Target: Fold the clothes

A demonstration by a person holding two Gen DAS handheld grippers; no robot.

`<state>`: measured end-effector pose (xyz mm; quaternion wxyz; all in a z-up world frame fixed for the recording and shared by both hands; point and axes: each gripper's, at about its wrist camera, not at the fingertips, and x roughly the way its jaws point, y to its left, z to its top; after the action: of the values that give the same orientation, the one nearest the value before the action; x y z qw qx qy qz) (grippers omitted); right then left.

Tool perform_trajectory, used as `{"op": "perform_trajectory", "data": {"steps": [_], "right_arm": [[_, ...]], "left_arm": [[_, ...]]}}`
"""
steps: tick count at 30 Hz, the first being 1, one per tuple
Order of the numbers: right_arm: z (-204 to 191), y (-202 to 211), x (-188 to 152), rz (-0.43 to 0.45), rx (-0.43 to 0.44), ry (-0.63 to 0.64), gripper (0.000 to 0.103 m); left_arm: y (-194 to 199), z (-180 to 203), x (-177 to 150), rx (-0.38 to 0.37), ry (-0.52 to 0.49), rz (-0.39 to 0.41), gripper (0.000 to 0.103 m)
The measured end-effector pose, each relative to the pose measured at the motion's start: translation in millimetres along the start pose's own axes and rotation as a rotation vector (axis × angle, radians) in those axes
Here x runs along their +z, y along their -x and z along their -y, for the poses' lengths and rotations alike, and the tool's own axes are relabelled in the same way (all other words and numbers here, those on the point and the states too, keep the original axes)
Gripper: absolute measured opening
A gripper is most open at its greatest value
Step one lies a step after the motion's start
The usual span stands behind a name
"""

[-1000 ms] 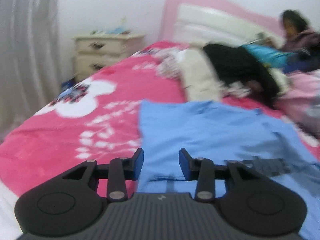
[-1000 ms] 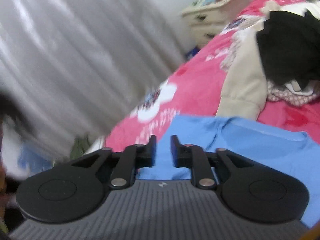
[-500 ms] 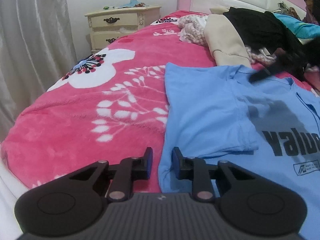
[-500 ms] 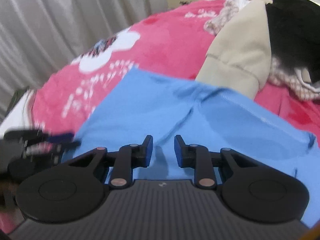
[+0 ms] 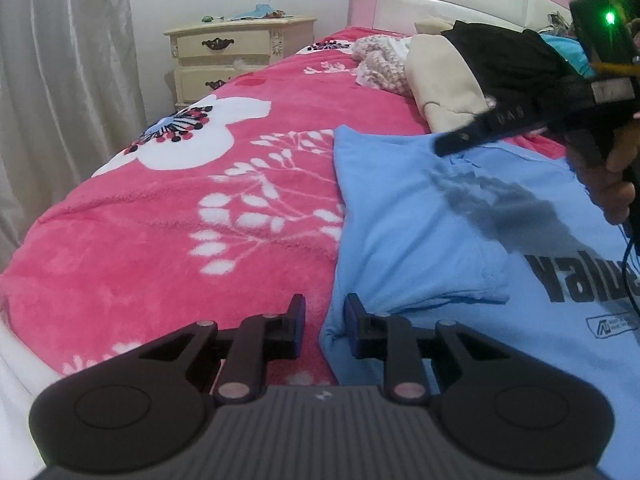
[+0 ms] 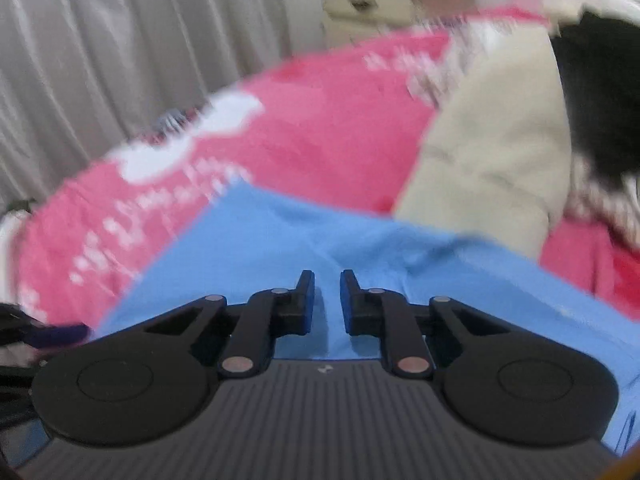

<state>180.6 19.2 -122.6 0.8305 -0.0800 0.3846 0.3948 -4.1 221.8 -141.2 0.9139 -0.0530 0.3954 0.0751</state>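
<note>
A blue T-shirt [image 5: 420, 216] lies flat on the pink blanket [image 5: 180, 240], its length running away from the left gripper [image 5: 323, 322], whose narrow jaws straddle the near left hem corner. The right gripper [image 6: 325, 300], jaws closing on nothing, hovers over the shirt's far part; bare blanket lies left, a clothes pile [image 5: 452, 72] beyond.

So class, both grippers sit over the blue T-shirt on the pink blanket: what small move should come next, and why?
Probably lower the left gripper a little onto the T-shirt edge and close. Its fingers straddle that edge with a gap, pressing nothing. The right gripper, jaws closing with nothing between them, hovers over the shoulder fold, so both corners could then lift together.
</note>
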Motion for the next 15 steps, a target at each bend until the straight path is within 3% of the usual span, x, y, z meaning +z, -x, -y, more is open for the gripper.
{"op": "perform_trajectory", "data": {"steps": [3, 5, 9, 12, 15], "right_arm": [[-12.2, -12.1, 9.0, -0.011, 0.12, 0.024, 0.013], [-17.0, -38.8, 12.2, -0.059, 0.139, 0.024, 0.013], [4.1, -67.5, 19.1, 0.015, 0.116, -0.151, 0.006], [21.8, -55.6, 25.2, 0.078, 0.007, -0.283, 0.01], [35.4, -24.1, 25.4, 0.107, -0.006, -0.324, 0.011]], "left_arm": [[0.2, -3.8, -0.8, -0.018, 0.017, 0.002, 0.023], [0.3, -5.5, -1.3, -0.029, 0.022, 0.002, 0.023], [-0.2, -9.9, -1.3, -0.053, 0.029, 0.0, 0.023], [-0.2, -15.6, 1.3, -0.075, 0.087, -0.014, 0.024], [0.7, -32.1, 6.2, -0.151, 0.202, -0.045, 0.029]]}}
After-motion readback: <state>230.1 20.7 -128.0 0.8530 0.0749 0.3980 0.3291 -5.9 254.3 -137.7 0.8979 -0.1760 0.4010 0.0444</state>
